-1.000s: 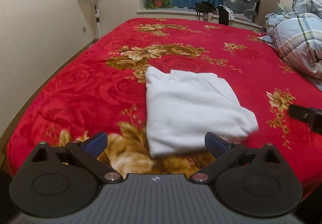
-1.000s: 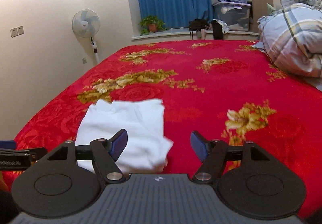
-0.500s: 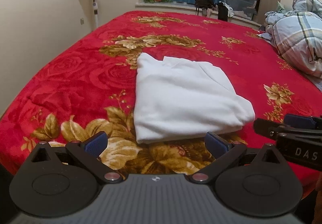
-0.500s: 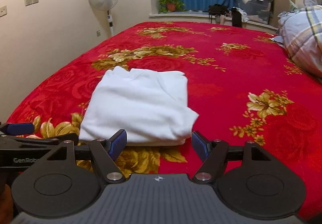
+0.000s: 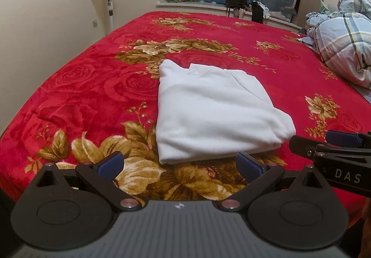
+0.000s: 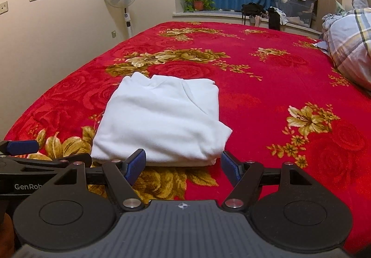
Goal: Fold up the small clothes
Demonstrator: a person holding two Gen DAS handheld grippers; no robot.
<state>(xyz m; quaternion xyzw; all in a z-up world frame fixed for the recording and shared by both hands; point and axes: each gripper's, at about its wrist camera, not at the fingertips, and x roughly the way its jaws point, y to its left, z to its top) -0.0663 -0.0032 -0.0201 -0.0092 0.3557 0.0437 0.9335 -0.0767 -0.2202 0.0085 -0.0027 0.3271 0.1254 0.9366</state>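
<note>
Near the bed's [image 5: 76, 86] front edge, both empty grippers [image 5: 179, 165] [image 6: 183, 164] gape before the folded white garment [image 5: 213, 114].

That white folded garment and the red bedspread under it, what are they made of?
The white garment looks like soft fleece or thick cotton: matte, fuzzy, with rounded folds. The red bedspread seems a plush synthetic blanket; its rose pattern catches a slight sheen.

Home bedroom: bed [image 5: 97, 77], quilt [image 5: 343, 49]

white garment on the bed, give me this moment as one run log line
white garment: folded, flat on red blanket | left gripper: open, empty, at near edge | right gripper: open, empty, at near right corner
</note>
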